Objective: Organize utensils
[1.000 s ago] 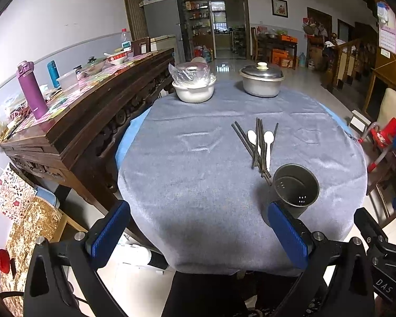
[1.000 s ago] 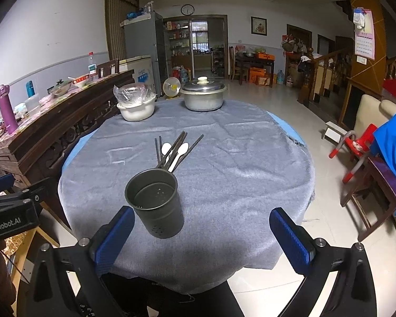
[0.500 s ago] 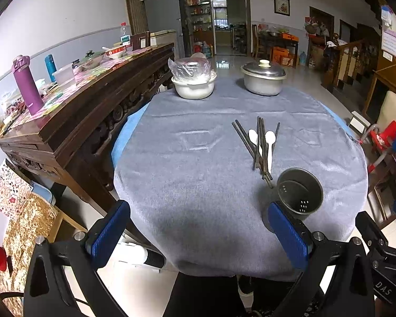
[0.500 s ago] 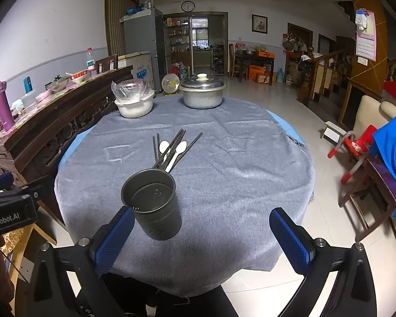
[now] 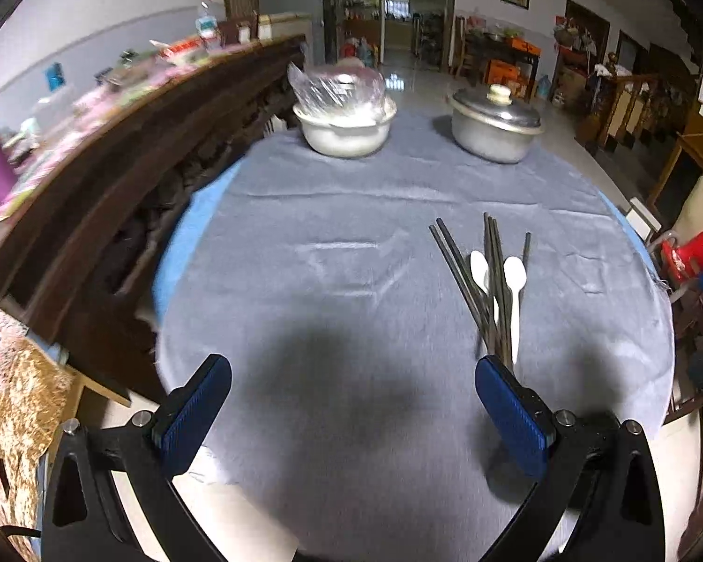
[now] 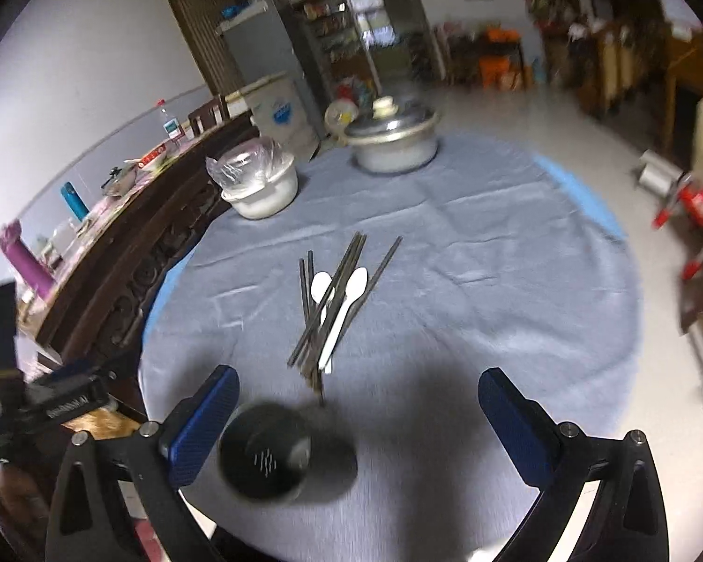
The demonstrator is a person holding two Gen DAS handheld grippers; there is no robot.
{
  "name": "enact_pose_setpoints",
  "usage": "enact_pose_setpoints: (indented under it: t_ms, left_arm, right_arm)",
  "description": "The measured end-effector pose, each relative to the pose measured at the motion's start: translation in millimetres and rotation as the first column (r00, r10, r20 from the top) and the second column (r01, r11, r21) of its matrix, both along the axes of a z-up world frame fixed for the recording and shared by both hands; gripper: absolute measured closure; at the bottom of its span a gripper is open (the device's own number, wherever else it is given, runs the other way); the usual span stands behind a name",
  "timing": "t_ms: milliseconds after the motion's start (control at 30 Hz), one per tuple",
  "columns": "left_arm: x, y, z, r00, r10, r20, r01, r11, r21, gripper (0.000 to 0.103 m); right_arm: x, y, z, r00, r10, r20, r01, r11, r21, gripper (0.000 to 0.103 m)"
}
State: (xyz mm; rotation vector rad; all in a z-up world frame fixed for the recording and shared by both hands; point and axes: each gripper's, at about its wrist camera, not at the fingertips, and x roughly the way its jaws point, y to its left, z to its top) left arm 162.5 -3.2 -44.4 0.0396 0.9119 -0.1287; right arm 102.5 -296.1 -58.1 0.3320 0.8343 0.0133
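Dim indoor light, motion blur (worst at fisheye edges), soft shadows.

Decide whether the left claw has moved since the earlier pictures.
Yes. The left claw has moved forward over the table, toward the chopsticks and lidded pot, which loom larger.

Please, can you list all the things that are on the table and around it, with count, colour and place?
table: one, round, grey cloth over blue edge, centre
chopsticks: several, dark, loose pile mid-table
spoons: two, white, lying among the chopsticks
holder: one, dark, perforated, near table edge, by the right gripper's left finger
bowl: one, white, covered with clear plastic, far left of table
pot: one, metal, lidded, far side of table
sideboard: one, dark wood, left of table, cluttered top
bottle: one, purple, on sideboard
fridge: one, grey, back wall
left gripper: blue fingers wide apart, holding nothing
right gripper: blue fingers wide apart, holding nothing
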Motion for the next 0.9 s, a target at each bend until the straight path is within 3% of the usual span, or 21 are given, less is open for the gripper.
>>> enact_pose_setpoints:
  t_ms: [100, 167, 200, 267, 400, 567, 700, 900]
  left_arm:
    - [31.1, -17.4, -21.5, 0.996, -0.056, -0.068, 0.055, 0.998, -0.006, 0.007]
    - [48.6, -25.3, -32.7, 0.992, -0.067, -0.103, 0.066, 0.998, -0.015, 0.032]
    - [57.4, -28.8, -37.5, 0.989, -0.084, -0.125, 0.08, 0.996, -0.036, 0.036]
    - [75.2, -34.2, -43.1, 0.984, -0.095, -0.15, 0.088, 0.995, -0.056, 0.038]
    - [113.4, -49.3, -46.5, 0.975, -0.137, -0.175, 0.122, 0.988, -0.093, 0.038]
    - [160.8, -86.2, -56.9, 0.958, -0.199, -0.204, 0.182, 0.978, -0.098, 0.038]
    - [194.5, -116.0, -81.7, 0.933, -0.245, -0.262, 0.233, 0.969, -0.077, 0.041]
    - [211.0, -140.9, -108.6, 0.901, -0.29, -0.323, 0.274, 0.957, -0.094, 0.055]
  right_arm:
    - [52.7, -17.5, -22.4, 0.998, 0.047, -0.044, -0.044, 0.996, 0.079, 0.003]
    - [90.5, -24.2, -42.6, 0.993, 0.081, -0.083, -0.068, 0.987, 0.146, 0.016]
    - [110.6, -24.8, -54.8, 0.989, 0.1, -0.107, -0.082, 0.983, 0.163, 0.02]
    - [137.9, -22.6, -69.2, 0.985, 0.117, -0.131, -0.091, 0.979, 0.184, 0.036]
    - [180.5, -33.7, -94.8, 0.981, 0.064, -0.181, -0.011, 0.96, 0.28, 0.039]
    - [216.4, -53.8, -113.0, 0.967, -0.016, -0.256, 0.099, 0.944, 0.315, 0.046]
    - [241.0, -57.2, -121.1, 0.953, -0.03, -0.3, 0.127, 0.943, 0.309, 0.048]
    - [270.8, -49.7, -137.3, 0.922, -0.023, -0.387, 0.129, 0.96, 0.249, 0.061]
